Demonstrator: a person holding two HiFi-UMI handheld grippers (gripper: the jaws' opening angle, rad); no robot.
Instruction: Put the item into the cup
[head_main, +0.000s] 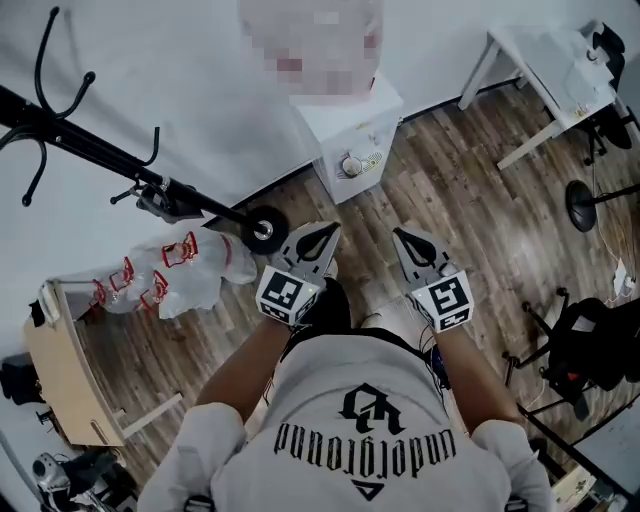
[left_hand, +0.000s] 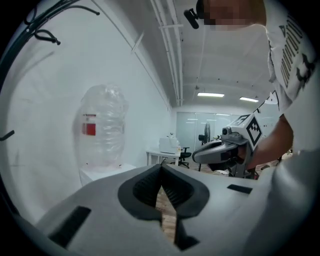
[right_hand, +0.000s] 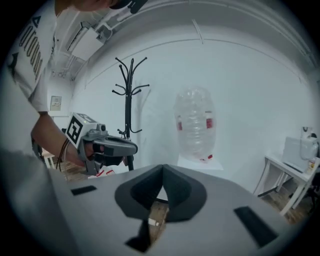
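A large clear water bottle (right_hand: 195, 125) stands upright on a white cabinet (head_main: 350, 130) by the wall, with a black coat rack (right_hand: 128, 100) beside it. Both forearms reach forward side by side — the left gripper (head_main: 322, 232) and right gripper (head_main: 405, 235) point toward that wall, each with jaws together on nothing. No view shows the item or cup
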